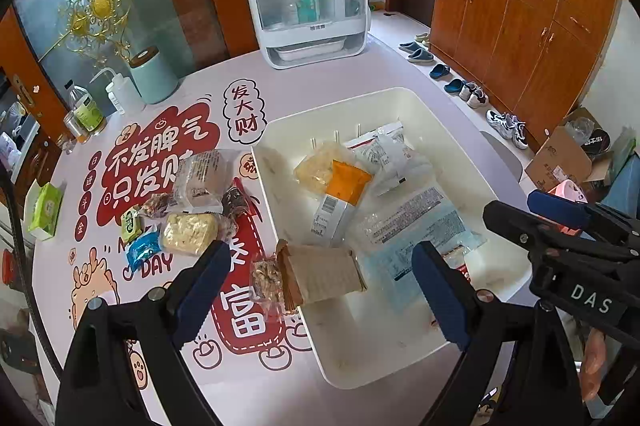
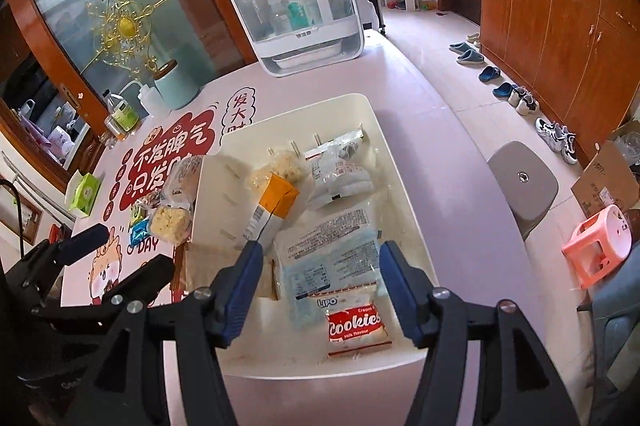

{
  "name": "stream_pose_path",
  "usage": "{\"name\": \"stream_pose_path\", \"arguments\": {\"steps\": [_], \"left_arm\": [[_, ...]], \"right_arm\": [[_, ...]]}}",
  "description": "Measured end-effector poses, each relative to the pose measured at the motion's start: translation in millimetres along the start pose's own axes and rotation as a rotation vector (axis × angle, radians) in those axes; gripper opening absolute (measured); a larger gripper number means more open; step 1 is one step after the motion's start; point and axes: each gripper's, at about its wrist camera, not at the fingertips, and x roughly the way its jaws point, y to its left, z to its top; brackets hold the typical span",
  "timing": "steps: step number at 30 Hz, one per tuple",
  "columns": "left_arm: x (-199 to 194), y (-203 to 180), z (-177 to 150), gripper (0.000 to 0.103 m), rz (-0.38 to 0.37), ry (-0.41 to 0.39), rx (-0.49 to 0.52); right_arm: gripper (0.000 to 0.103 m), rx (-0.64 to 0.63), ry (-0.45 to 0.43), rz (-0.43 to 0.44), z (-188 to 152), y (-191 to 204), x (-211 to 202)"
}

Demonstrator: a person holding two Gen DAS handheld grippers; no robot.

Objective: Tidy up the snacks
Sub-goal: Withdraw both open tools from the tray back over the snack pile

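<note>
While both grippers hang spread and empty over the white bin point(image 1: 404, 106), snacks lie partly in it and partly on the tabletop point(image 1: 400, 54).

In the bin, an orange packet point(image 1: 342, 198) leans across a yellow puffed snack bag point(image 1: 314, 168), with white wrapped packets point(image 1: 386, 156) beside them toward the far wall and a large clear-blue bag point(image 1: 416, 238) at the near end; the right wrist view shows a red "Cookies" pack point(image 2: 356, 326) against the near wall. A brown wafer pack point(image 1: 324, 276) rests tilted over the bin's left rim. On the tabletop left of the bin sit a bread bag point(image 1: 202, 178), a pale cracker block point(image 1: 188, 234), and small green point(image 1: 131, 225) and blue point(image 1: 143, 252) sweets. The left gripper point(image 1: 324, 290) hovers over the wafer pack, the right gripper point(image 2: 322, 290) over the blue bag.
</note>
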Motion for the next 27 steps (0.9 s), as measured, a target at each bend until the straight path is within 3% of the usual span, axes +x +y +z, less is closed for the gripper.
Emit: {"name": "stream_pose_path", "arguments": {"steps": [16, 27], "left_arm": [[-12.9, 20.3, -29.6, 0.091, 0.020, 0.009, 0.003], [-22.7, 93.6, -54.4, 0.091, 0.064, 0.019, -0.075]], "right_arm": [[0.061, -0.022, 0.067, -0.002, -18.6, 19.1, 8.4], [0.061, -0.107, 0.081, 0.026, -24.1, 90.5, 17.4]]}}
